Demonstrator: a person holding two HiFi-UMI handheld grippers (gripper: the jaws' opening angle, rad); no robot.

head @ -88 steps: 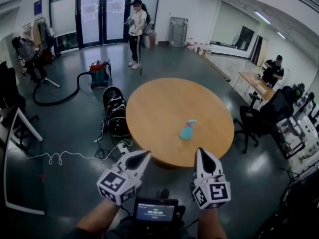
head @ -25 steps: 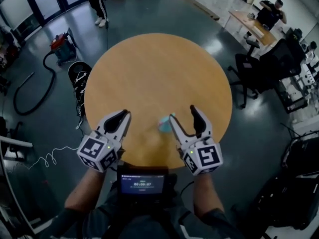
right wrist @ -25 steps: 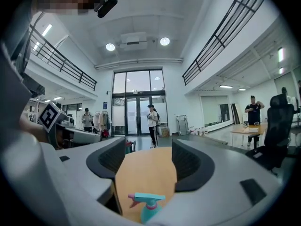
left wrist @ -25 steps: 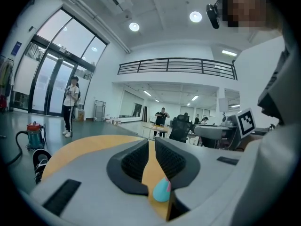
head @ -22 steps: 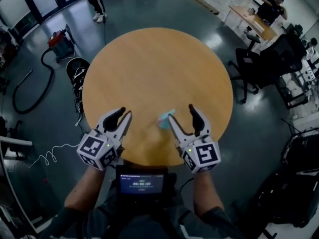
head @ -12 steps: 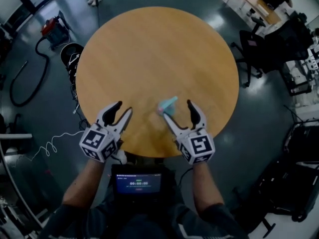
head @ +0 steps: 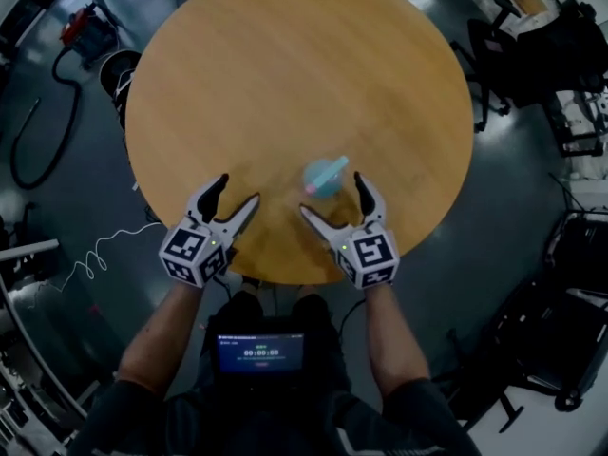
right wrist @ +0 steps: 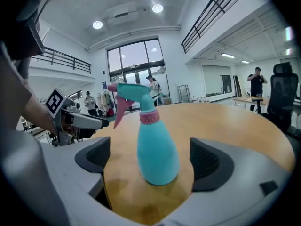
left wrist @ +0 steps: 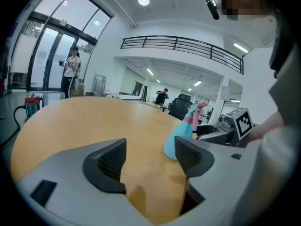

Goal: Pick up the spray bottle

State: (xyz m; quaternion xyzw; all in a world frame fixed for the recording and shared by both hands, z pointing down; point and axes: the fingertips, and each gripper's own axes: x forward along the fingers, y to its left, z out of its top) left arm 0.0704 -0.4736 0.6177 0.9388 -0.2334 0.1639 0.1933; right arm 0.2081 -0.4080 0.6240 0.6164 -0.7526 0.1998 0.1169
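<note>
Wooden table (head: 285, 65), spray bottle (head: 325, 175); vacuum (head: 81, 28) beyond

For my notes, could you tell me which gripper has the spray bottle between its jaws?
The right gripper: the spray bottle stands between its opening jaws, untouched by the pads. The left gripper has only bare table between its opening jaws.

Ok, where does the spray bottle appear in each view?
Head view: spray bottle just ahead of the right gripper, near the table's near edge.
Left gripper view: spray bottle right of centre, partly behind the right-hand jaw.
Right gripper view: spray bottle centred, upright between the opening jaws, untouched.
Shared landmark: the round wooden table.
</note>
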